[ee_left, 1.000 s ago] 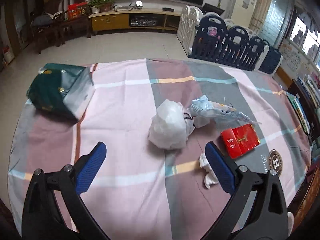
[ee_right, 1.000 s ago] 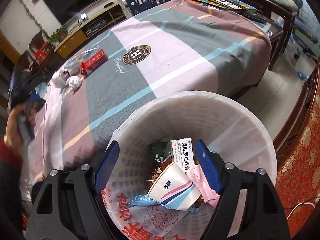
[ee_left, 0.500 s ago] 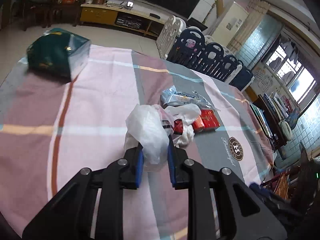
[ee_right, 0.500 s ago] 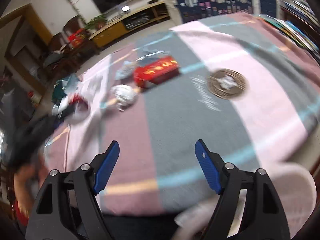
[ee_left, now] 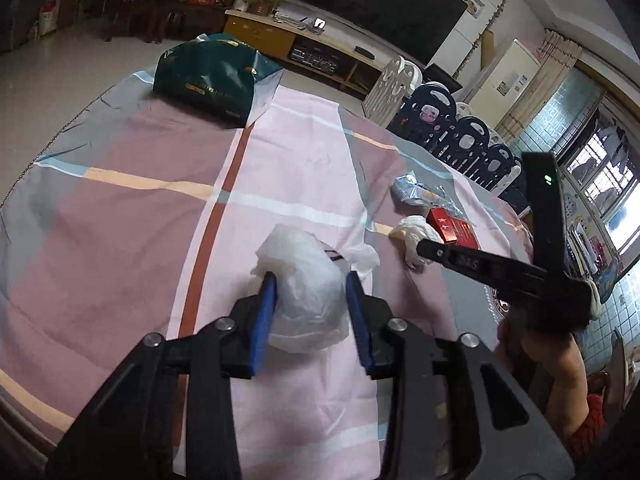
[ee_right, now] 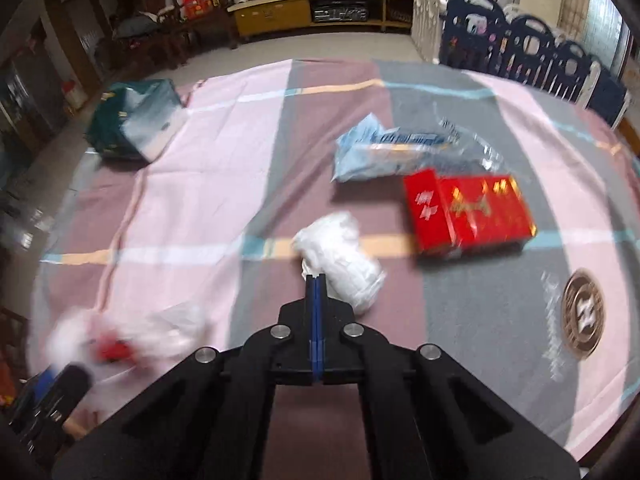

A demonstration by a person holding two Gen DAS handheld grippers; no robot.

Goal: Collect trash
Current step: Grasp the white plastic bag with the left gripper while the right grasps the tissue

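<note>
Gathering scraps from a cloth-covered worktop, one gripper to each piece

**Why things sit as they do.** Scattered trash lies toward the right half of the worktop (ee_left: pixel 132 236), on its striped cloth. The left gripper (ee_left: pixel 310 280) straddles a crumpled white plastic bag (ee_left: pixel 304 304) near the near edge; its jaws have just been opening, and the bag sits between the blue pads, bulging against them. I judge it still gripped, though loosely. The right gripper (ee_right: pixel 316 280) has its jaws pressed together, having just closed at the near-left edge of a wadded white tissue (ee_right: pixel 340 260); whether a fold of tissue is caught between the tips cannot be told. Beyond the tissue wait a red carton (ee_right: pixel 468 212) and a pale blue plastic wrapper (ee_right: pixel 384 148), touching each other. A dark green gift bag (ee_left: pixel 208 76) stands apart at the far left corner, probably not trash.

**Pose.** Both grippers angle downward toward the cloth. In the left wrist view the right gripper reaches in from the right edge, its tip at the tissue, the person's forearm below it.
</note>
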